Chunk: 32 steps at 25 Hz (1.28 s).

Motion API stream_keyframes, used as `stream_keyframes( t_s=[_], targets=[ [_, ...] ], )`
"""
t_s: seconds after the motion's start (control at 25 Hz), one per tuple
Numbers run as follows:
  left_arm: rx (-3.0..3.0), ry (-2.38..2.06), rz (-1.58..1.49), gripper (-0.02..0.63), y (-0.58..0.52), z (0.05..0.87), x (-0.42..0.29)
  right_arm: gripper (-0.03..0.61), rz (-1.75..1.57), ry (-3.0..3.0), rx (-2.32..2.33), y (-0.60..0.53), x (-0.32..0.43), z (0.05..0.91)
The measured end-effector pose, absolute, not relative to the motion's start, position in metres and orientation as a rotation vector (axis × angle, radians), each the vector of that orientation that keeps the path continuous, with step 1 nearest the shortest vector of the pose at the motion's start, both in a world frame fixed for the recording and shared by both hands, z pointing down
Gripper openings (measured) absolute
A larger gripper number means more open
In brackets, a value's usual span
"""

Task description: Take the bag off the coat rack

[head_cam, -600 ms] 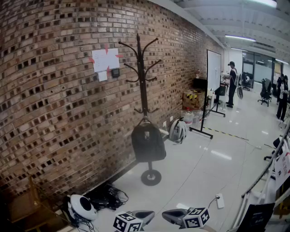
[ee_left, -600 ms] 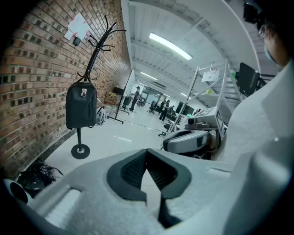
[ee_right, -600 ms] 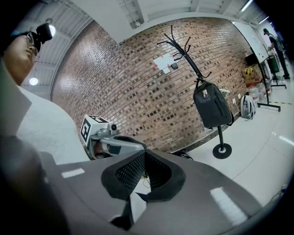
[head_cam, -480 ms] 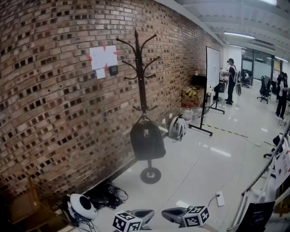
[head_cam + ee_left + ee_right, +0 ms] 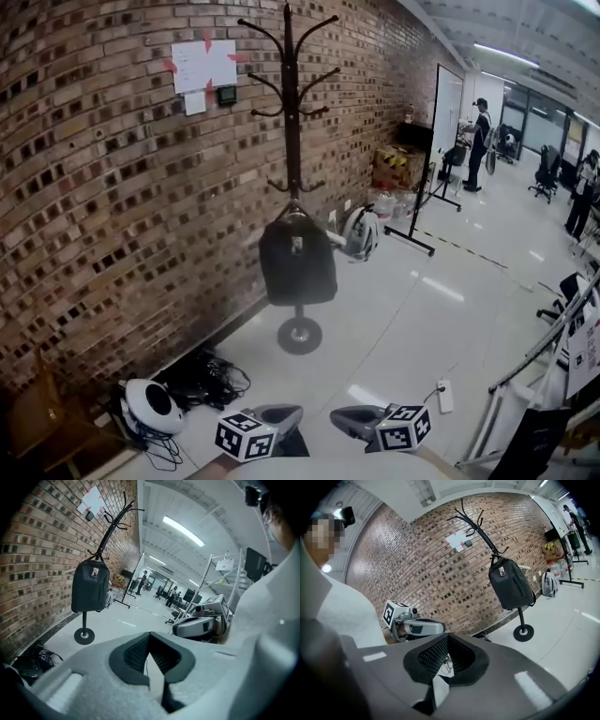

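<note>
Brick wall [image 5: 103, 206] runs along the left, with a pale glossy floor [image 5: 412, 309] reaching away to the right; a sheet of paper [image 5: 203, 66] is taped high on the bricks. Close to the wall stands the rack [image 5: 292, 103], a dark pole with curved hooks at several heights and a round base [image 5: 300, 335] on the floor.

The bag [image 5: 297, 262] hangs on the rack by its top handle from one of the lowest hooks; its long axis is vertical, handle end up, bottom end down and clear of the floor, above the base. Its broad face, with a small pale tag near the top, turns out toward the room and the head view; it hides the middle of the pole.

At the foot of the wall lie a white helmet [image 5: 150, 405] and a tangle of cables [image 5: 204, 378]; a pale backpack [image 5: 360, 232] sits on the floor beyond the rack; farther off are a whiteboard [image 5: 445, 112] and a person [image 5: 480, 141] standing.

The left tool [image 5: 150, 644] has its jaws closed together with nothing between them; the right tool [image 5: 447, 641] is likewise closed and empty. Both are held low, side by side near the person's body, well apart from the bag and pointing toward the rack.
</note>
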<state>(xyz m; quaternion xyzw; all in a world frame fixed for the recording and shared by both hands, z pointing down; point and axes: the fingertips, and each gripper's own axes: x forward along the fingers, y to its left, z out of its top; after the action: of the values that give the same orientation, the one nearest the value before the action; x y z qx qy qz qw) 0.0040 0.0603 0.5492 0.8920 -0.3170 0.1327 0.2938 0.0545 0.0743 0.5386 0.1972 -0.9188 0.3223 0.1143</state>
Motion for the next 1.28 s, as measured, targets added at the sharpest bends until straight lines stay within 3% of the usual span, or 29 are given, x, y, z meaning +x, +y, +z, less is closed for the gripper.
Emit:
stream_keyframes(
  t_s=[0.44, 0.88, 1.04, 1.28],
  targets=[
    [2.4, -0.839, 0.251, 0.0, -0.179, 0.534, -0.081, -0.002, 1.039, -2.714, 0.762, -0.162, 0.025, 0.529],
    [2.591, -0.836, 0.183, 0.002, -0.374, 0.485, -0.147, -0.002, 0.859, -2.719, 0.906, -0.344, -0.006, 0.503],
    [2.608, -0.766, 0.203, 0.04, -0.395, 0.499, -0.144, -0.002, 0.793, -2.66, 0.948, -0.366, -0.006, 0.519],
    [2.638, -0.73, 0.222, 0.17, -0.428, 0.502, -0.144, -0.002, 0.709, -2.609, 1.012, -0.405, 0.006, 0.523]
  ],
)
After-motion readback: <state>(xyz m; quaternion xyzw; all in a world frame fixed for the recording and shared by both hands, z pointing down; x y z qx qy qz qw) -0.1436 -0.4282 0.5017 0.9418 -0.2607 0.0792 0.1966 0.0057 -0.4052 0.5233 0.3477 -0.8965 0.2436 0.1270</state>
